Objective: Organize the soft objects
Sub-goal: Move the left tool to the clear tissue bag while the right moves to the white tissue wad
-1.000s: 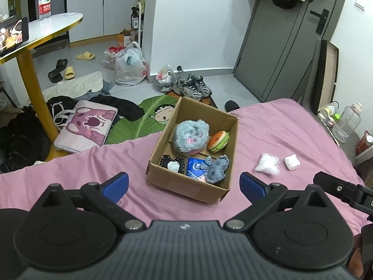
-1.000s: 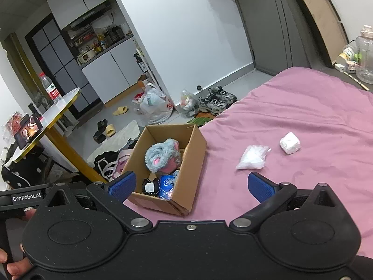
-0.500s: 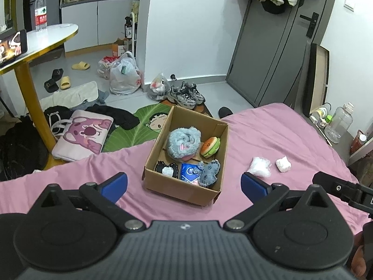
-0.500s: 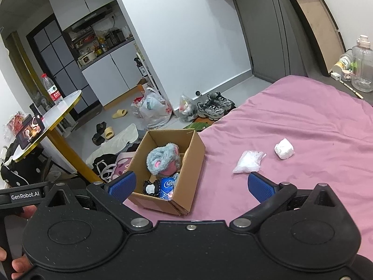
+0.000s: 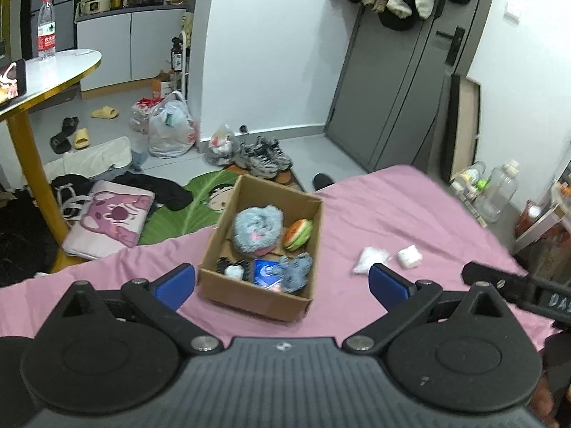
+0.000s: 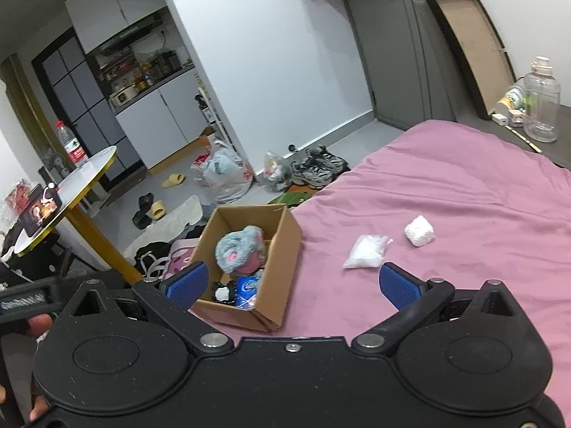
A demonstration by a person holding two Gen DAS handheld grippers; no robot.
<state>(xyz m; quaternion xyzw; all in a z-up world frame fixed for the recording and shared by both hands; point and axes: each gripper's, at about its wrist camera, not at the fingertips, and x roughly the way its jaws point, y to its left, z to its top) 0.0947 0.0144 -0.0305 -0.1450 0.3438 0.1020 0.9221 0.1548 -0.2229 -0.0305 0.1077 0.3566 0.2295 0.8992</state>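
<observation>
While my left gripper (image 5: 282, 281) and right gripper (image 6: 291, 281) both hang spread wide and empty, I log the cardboard box (image 5: 262, 297) on the pink bedspread (image 5: 392, 207), long axis running away from me. Inside: grey plush (image 5: 257, 222), burger toy (image 5: 298, 234); front items hard to identify. Right of the box lie a white bag (image 5: 369, 259) and white wad (image 5: 409, 256), unobstructed.

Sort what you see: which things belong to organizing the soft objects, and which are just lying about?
Belong: cardboard box, grey fluffy plush, burger plush, white bag, white wad.
Lying about: sneakers, water bottle, slippers, clear jug.
</observation>
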